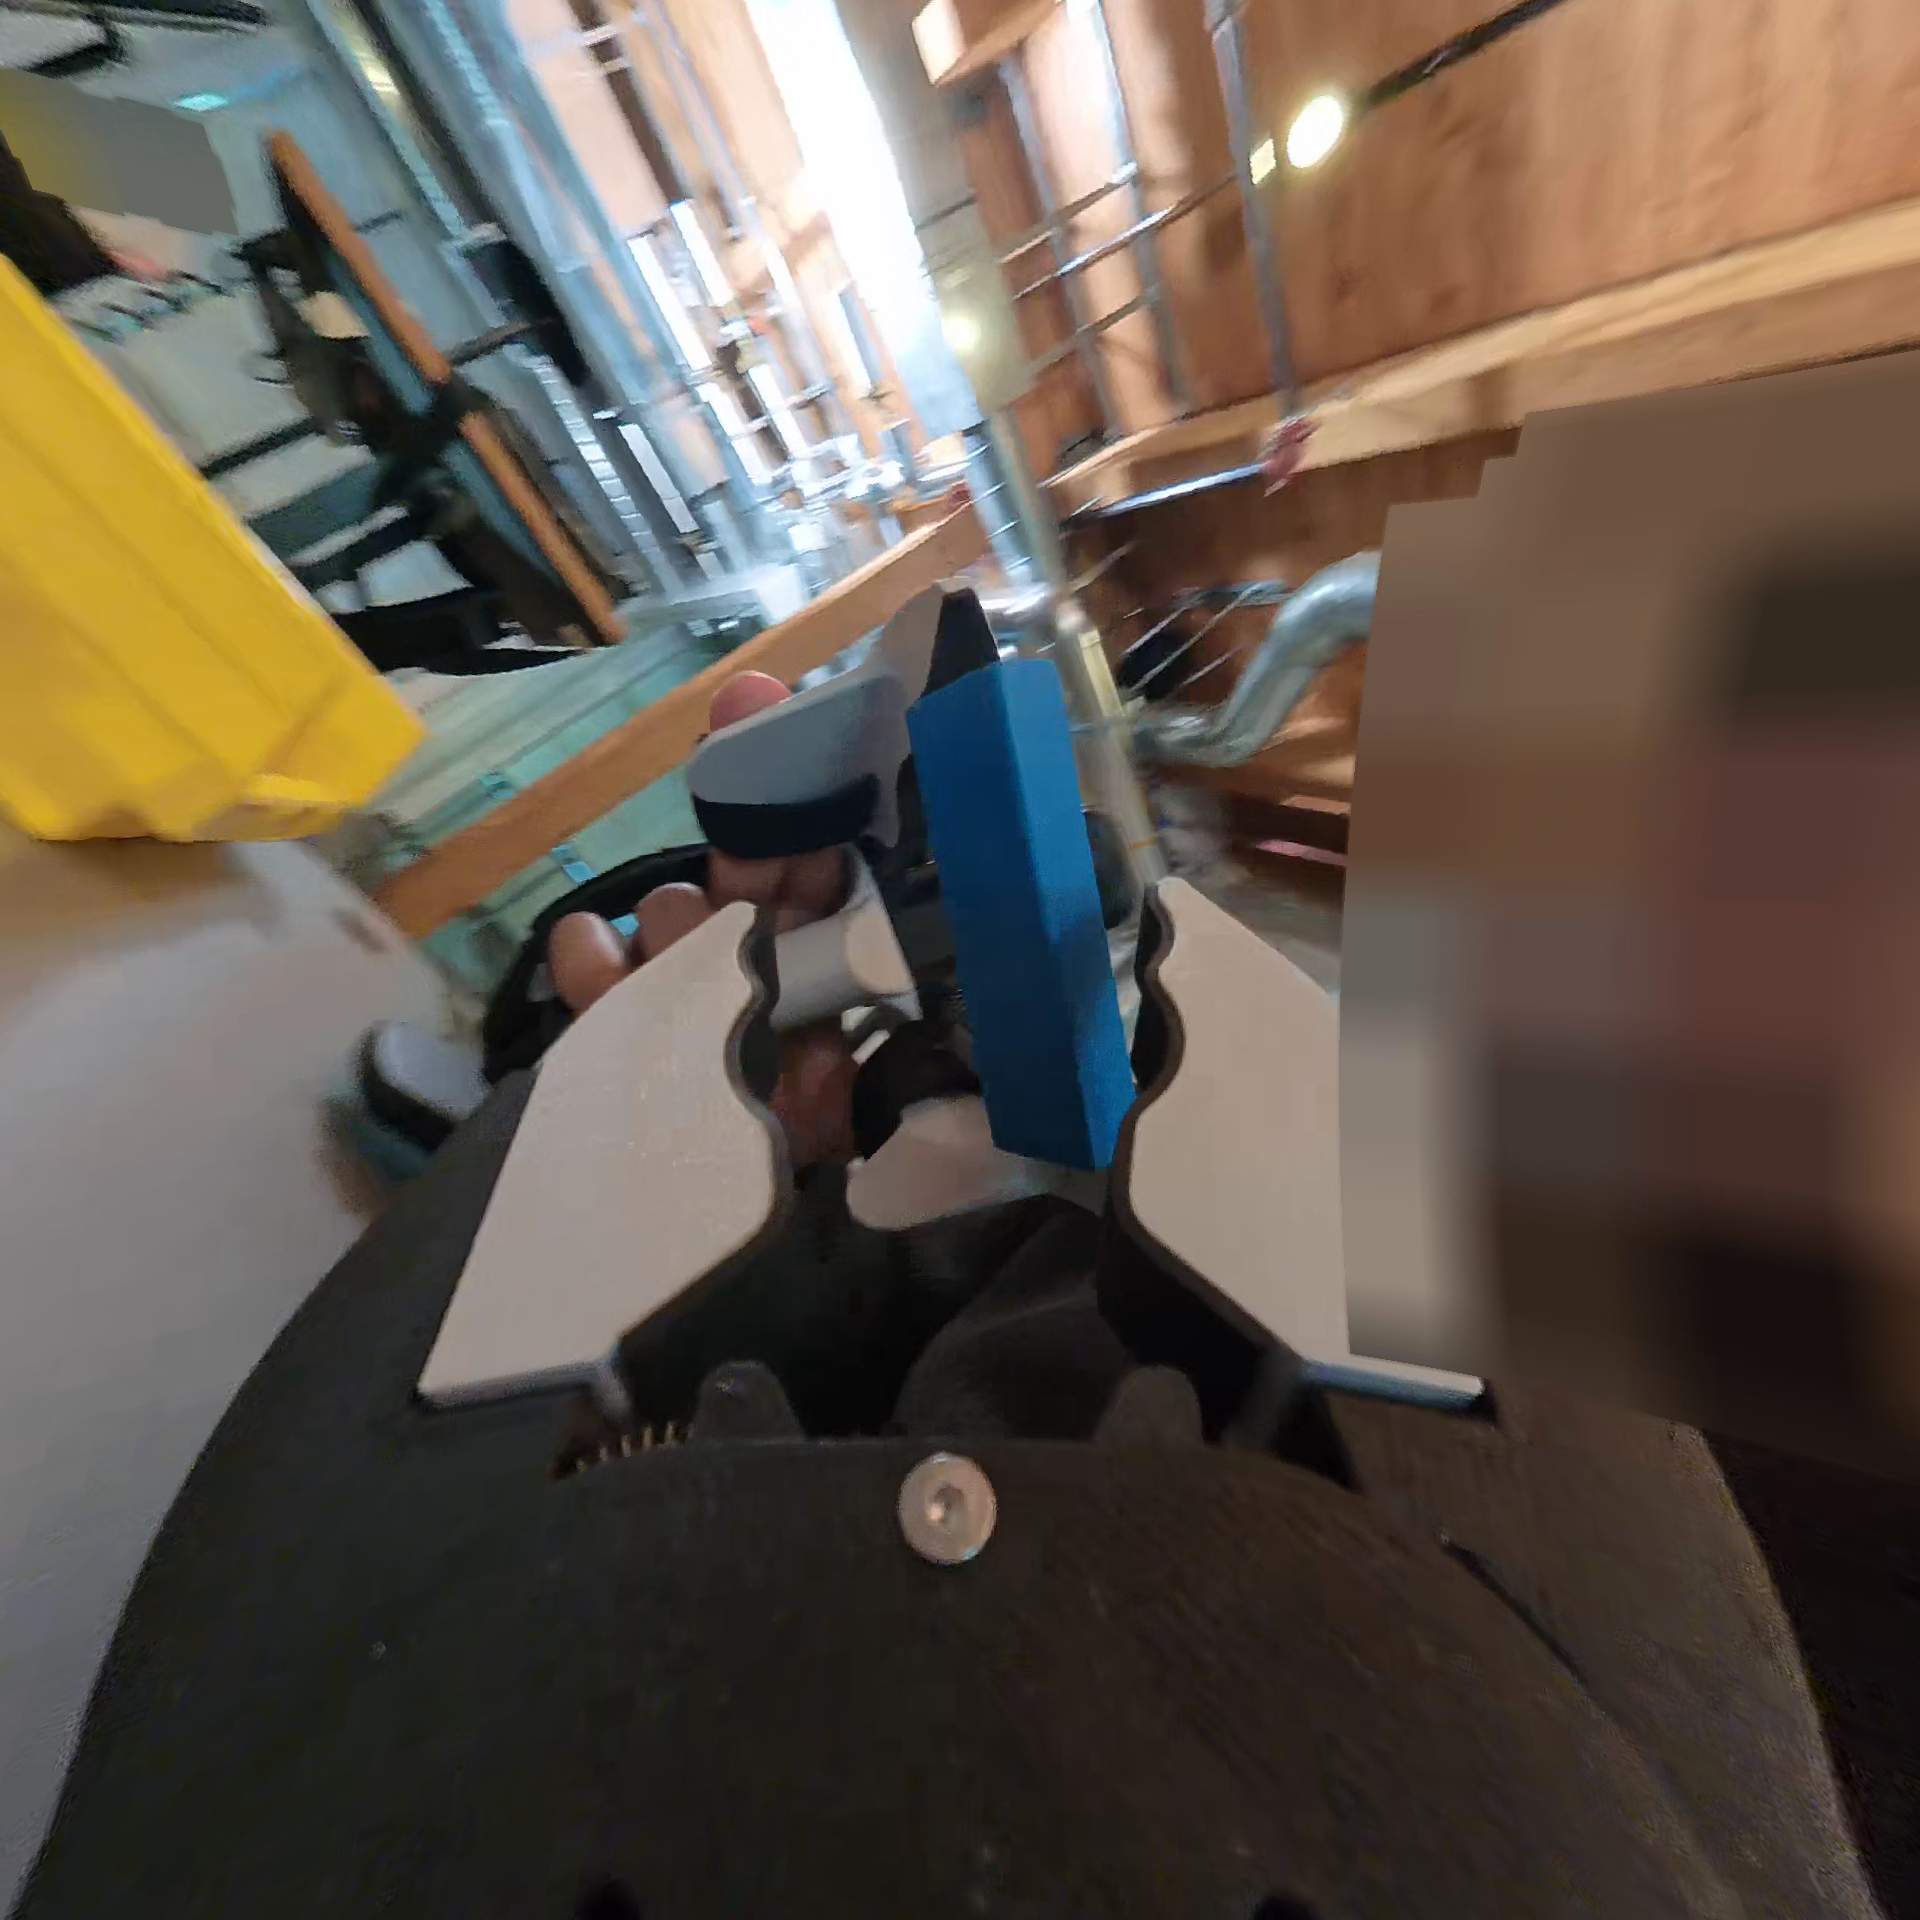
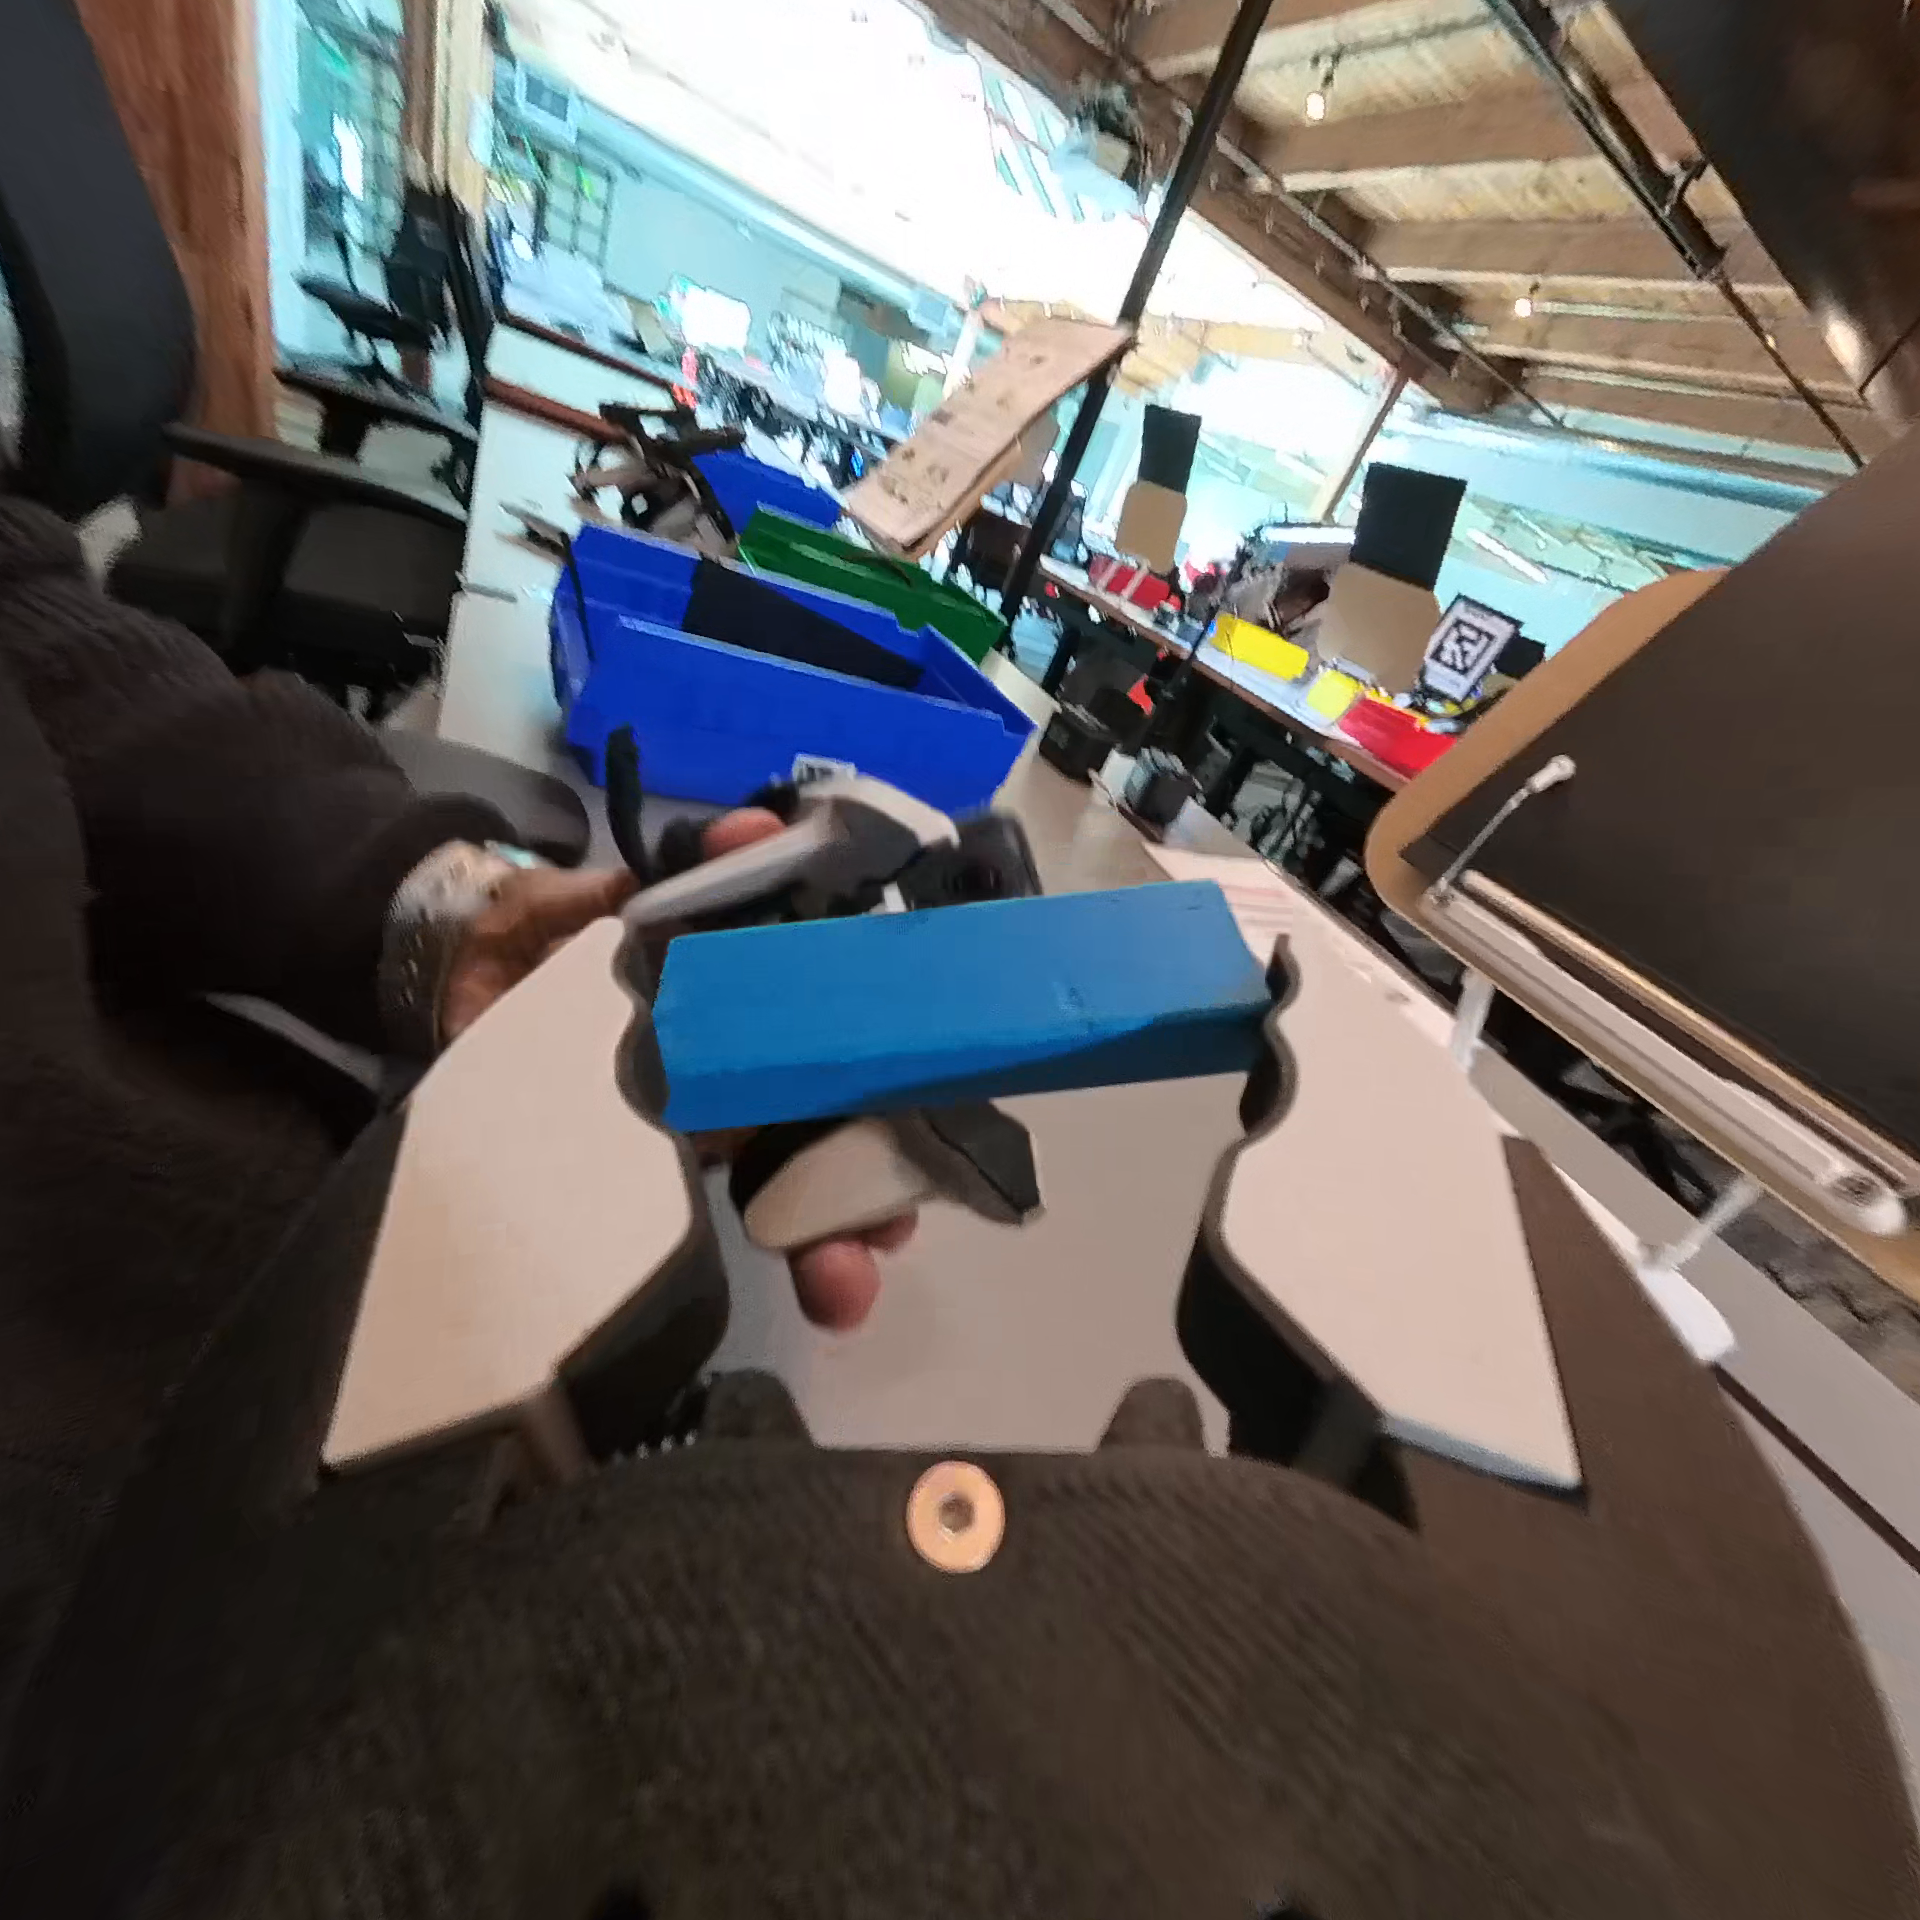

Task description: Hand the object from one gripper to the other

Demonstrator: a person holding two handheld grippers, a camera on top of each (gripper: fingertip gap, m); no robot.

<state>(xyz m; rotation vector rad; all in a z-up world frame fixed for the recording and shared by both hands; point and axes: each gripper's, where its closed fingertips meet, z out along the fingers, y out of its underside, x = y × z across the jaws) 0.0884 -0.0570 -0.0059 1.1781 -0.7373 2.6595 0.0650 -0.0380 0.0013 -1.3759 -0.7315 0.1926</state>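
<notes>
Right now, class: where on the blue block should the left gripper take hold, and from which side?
Grip the blue block at mid-length, across its two long side faces. The right gripper clamps both end faces, so only the middle is free. Come head-on: the open left gripper straddles it there, though the block sits nearer one finger, so centre first.

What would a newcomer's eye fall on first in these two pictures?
The bright blue block sits dead centre in the right wrist view, spanning end to end between the right tongs. In the left wrist view it stands between the open left tongs, closer to the finger on the picture's right. A yellow bin glows at that view's left edge.
</notes>
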